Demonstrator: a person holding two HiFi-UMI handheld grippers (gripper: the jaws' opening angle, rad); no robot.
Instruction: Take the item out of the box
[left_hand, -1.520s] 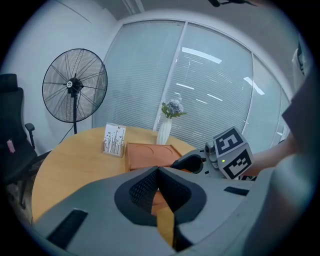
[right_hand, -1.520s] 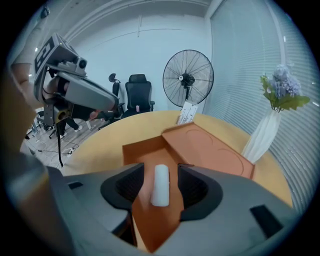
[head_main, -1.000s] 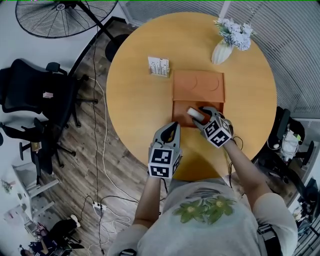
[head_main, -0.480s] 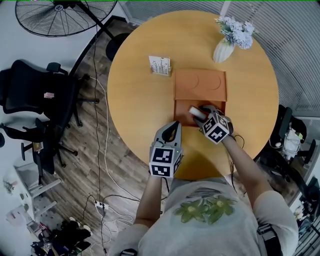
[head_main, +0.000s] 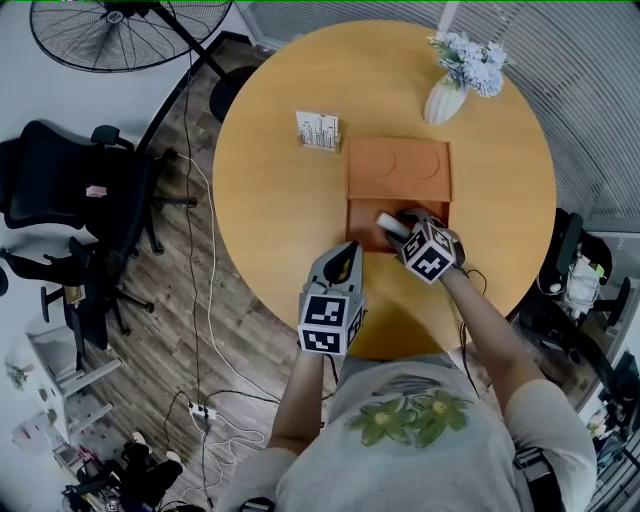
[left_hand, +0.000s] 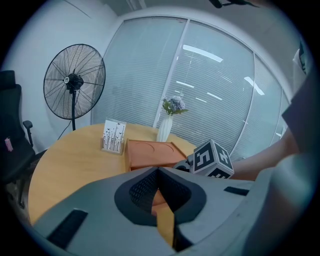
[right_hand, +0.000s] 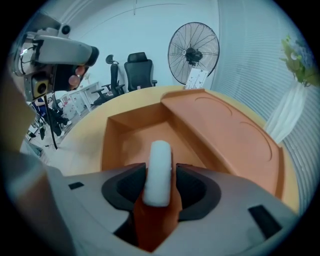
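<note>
Since a second ago, only a slight drift of the right gripper (head_main: 401, 226) toward 1 o'clock, with its marker cube turned a little; almost no change at the left gripper (head_main: 345, 251). Clamped narrow on the white oblong item (right_hand: 157, 170), pinching it across its short width, with the long axis running straight out along the jaws, toward roughly 10 o'clock from above. Held over the open tray of the orange box (head_main: 352, 226), seemingly above the tray floor, though impossible to say whether clear of the rim. Lid (head_main: 398, 170) folded flat at 12 o'clock beyond the tray. Tips closed on nothing at the left gripper, parked near the table (head_main: 280, 200) edge at 7 o'clock from the box, well behind the right one in reach. By this reading, a lift up and back toward 5 o'clock as the coming move, with the tray's near wall as the one obstacle. Farther off and out of the way: white vase of flowers (head_main: 443, 103) at 1 o'clock, card stand (head_main: 317, 131) at 11, standing fan (head_main: 120, 30) and office chairs (head_main: 60, 180) on the floor.
</note>
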